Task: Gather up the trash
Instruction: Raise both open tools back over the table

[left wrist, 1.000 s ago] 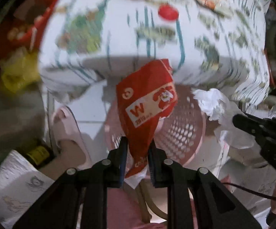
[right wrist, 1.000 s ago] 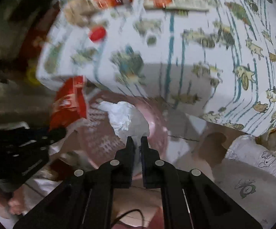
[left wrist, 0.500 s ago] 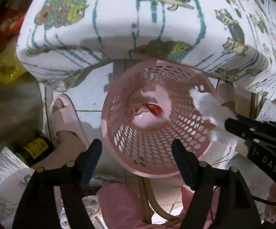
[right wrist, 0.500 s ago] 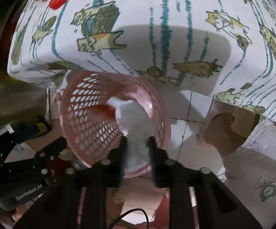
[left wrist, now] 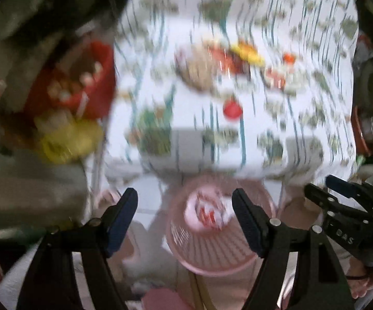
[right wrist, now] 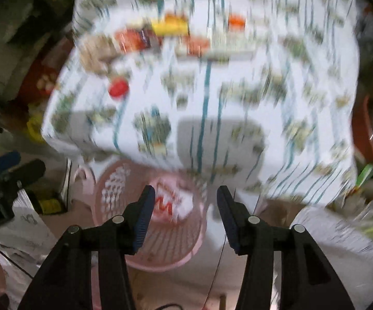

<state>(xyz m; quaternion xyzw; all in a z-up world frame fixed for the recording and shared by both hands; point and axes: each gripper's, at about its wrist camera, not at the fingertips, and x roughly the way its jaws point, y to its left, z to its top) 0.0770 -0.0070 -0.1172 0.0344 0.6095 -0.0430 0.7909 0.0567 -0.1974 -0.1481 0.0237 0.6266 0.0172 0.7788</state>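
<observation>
Both views are motion-blurred. A pink perforated basket (left wrist: 212, 253) stands on the floor below the table; it also shows in the right wrist view (right wrist: 165, 242). Inside lie a red wrapper (left wrist: 206, 213) and white crumpled paper (right wrist: 184, 206). My left gripper (left wrist: 184, 206) is open and empty above the basket. My right gripper (right wrist: 185, 201) is open and empty above it too, and shows at the right of the left wrist view (left wrist: 328, 188). On the table lie a red cap (left wrist: 232, 109), a yellow wrapper (right wrist: 169, 27) and several other pieces of trash.
The table wears a white cloth with animal prints (left wrist: 264, 134). A red bowl (left wrist: 83, 82) and a yellow bag (left wrist: 67, 139) sit to its left. A pink slipper (right wrist: 83, 180) lies on the floor beside the basket.
Left gripper let go of the red wrapper and right gripper let go of the white paper; both now lie in the basket. Both grippers opened and have tilted up toward the table.
</observation>
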